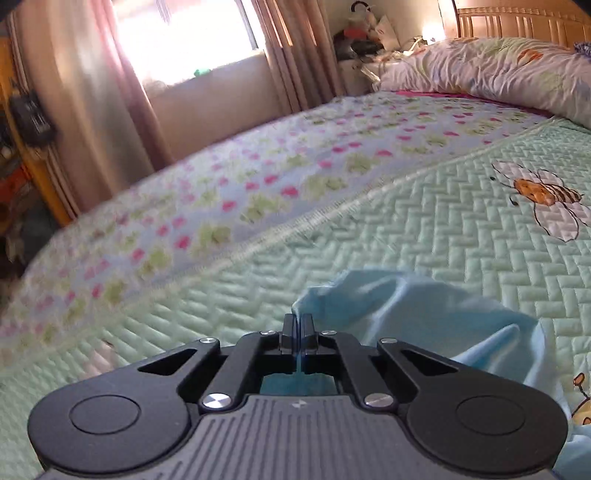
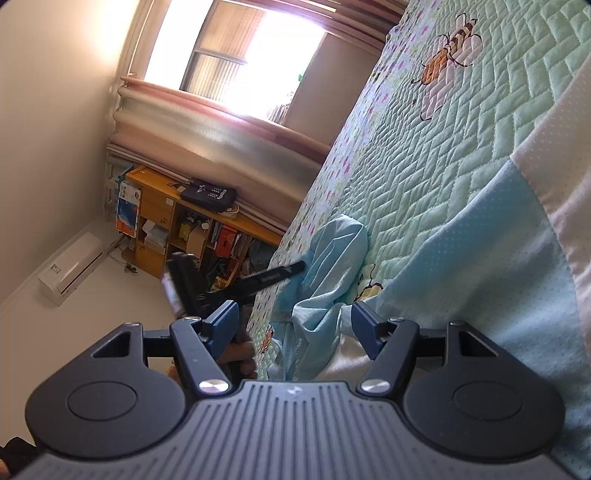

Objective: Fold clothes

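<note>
On the green quilted bed (image 1: pixel 424 229), a pale blue garment (image 1: pixel 413 314) lies crumpled near the front edge, no fold yet made. The left gripper (image 1: pixel 297 321), jaws pressed together, pinches a bunched edge of it; the right gripper (image 2: pixel 291 328) hovers beside it, jaws spread and empty.

Bright daylight poured through a window (image 1: pixel 184 33) flanked by pinkish curtains (image 1: pixel 92 92). A wooden shelf unit (image 2: pixel 177 221) stood below it, beside the bed's green quilt (image 1: pixel 406 221).
</note>
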Tool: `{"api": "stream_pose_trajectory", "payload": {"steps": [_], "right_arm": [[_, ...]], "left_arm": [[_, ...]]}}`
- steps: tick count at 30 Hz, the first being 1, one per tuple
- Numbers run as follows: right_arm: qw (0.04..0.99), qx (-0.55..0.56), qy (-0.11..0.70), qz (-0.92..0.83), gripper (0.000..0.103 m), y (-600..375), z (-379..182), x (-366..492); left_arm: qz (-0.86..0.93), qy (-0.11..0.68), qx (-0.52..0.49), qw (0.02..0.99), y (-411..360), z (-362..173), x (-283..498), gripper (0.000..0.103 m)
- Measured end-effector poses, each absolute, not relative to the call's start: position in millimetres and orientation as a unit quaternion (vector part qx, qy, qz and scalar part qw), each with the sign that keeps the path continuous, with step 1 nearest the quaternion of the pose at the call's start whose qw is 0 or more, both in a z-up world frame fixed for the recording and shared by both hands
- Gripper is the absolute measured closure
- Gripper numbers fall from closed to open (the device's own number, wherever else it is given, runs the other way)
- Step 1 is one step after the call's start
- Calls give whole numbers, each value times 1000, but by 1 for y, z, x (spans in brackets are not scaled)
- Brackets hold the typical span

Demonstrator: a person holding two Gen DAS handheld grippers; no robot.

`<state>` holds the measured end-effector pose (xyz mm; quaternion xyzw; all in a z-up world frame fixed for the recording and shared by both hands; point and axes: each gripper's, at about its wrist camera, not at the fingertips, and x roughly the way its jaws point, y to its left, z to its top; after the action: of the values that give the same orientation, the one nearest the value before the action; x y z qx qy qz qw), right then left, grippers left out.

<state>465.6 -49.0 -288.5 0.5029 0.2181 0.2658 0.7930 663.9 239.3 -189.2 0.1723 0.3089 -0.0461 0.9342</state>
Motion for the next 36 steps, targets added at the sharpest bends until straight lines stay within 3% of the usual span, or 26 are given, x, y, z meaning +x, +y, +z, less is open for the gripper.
{"api": "stream_pose_trajectory", "payload": {"steps": [7, 10, 14, 18, 20, 22, 23, 27, 36], "right_arm": [[784, 516, 218, 268, 34, -52, -292, 468], [778, 524, 218, 269, 34, -53, -293, 470], [773, 530, 222, 269, 34, -53, -292, 471], [767, 537, 228, 266, 34, -54, -290, 471], [771, 524, 242, 267, 32, -53, -285, 472], [776, 506, 264, 270, 30, -49, -278, 474], [778, 493, 280, 271, 30, -47, -275, 475], [783, 452, 321, 283, 29, -32, -261, 478], [803, 404, 323, 296, 29, -8, -244, 476]], "left_arm": [[-81, 237, 198, 948, 221, -136, 607, 102], [-152, 187, 171, 955, 221, -113, 525, 102], [-225, 218, 153, 937, 231, -132, 413, 92], [-234, 297, 102, 920, 235, -170, 364, 55], [-227, 290, 63, 927, 237, -177, 344, 46], [-210, 275, 21, 938, 242, -180, 331, 16], [-185, 273, 8, 944, 246, -182, 331, 13], [-103, 266, -91, 954, 269, -178, 360, 12], [-3, 287, -327, 900, 313, -197, 425, 12]]}}
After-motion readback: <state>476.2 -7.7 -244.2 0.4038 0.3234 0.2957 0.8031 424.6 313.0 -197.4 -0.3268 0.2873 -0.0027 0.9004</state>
